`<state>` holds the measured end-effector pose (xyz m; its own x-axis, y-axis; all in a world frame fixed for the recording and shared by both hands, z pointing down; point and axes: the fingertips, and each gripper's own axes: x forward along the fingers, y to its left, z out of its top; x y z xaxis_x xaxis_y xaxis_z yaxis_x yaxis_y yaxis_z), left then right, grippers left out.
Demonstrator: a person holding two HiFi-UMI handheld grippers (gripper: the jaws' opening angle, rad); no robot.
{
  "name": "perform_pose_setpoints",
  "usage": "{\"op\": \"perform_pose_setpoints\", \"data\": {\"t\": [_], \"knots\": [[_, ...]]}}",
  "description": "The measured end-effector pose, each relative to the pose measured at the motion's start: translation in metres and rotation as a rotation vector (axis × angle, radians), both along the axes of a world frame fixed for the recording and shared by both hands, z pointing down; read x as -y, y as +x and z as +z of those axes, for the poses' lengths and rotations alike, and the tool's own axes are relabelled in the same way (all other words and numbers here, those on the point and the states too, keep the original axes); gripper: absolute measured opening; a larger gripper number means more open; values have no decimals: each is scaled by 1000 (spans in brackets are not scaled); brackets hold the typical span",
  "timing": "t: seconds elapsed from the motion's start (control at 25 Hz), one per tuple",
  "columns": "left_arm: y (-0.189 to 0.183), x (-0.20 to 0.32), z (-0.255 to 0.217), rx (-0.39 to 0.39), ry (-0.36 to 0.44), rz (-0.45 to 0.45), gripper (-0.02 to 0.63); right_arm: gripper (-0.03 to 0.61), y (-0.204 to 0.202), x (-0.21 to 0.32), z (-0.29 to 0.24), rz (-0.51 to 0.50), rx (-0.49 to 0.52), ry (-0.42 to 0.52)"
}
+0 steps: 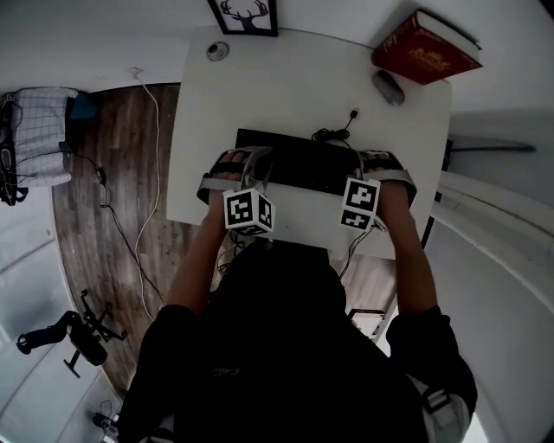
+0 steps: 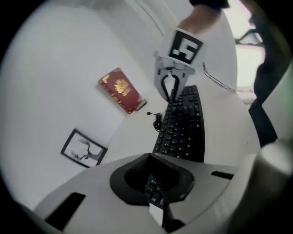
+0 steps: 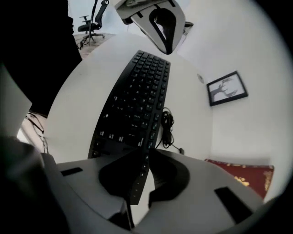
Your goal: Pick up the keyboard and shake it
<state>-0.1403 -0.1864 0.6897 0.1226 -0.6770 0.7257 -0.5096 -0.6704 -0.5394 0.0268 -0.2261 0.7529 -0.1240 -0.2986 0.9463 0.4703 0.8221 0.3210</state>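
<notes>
A black keyboard (image 1: 299, 163) lies across the middle of the white table (image 1: 260, 86); whether it is off the surface I cannot tell. My left gripper (image 1: 251, 166) is shut on its left end, and in the left gripper view the end keys sit between the jaws (image 2: 154, 191). At the other end my right gripper (image 1: 368, 170) is shut on the keyboard's edge (image 3: 137, 176). Each gripper view looks along the keyboard (image 2: 183, 125) (image 3: 137, 100) to the other gripper at the far end. The keyboard's coiled cable (image 3: 167, 128) lies behind it.
A red book (image 1: 424, 48) lies at the table's far right corner, with a grey mouse (image 1: 389, 86) next to it. A framed deer picture (image 1: 247, 15) leans at the back left, near a small round object (image 1: 218, 50). Wooden floor and cables lie to the left.
</notes>
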Motion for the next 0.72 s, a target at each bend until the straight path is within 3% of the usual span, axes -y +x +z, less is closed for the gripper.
{"op": "perform_pose_setpoints", "data": {"t": [0.08,0.16,0.32,0.44,0.56,0.72], "knots": [[-14,-20,-18,-122,25,-131,0,43,-5,-13,-18,61,98,57],[-23,-48,-33,-219,46,-231,1,26,-14,-40,-39,159,206,26],[-16,-100,-66,-406,118,-338,2,21,-42,-103,-82,238,376,-1],[1,-131,-87,-532,176,-343,0,21,-57,-139,-122,242,524,136],[5,-160,-98,-601,238,-376,0,21,-61,-166,-164,296,696,308],[25,-190,-114,-681,284,-410,0,21,-34,-192,-213,400,860,401]]}}
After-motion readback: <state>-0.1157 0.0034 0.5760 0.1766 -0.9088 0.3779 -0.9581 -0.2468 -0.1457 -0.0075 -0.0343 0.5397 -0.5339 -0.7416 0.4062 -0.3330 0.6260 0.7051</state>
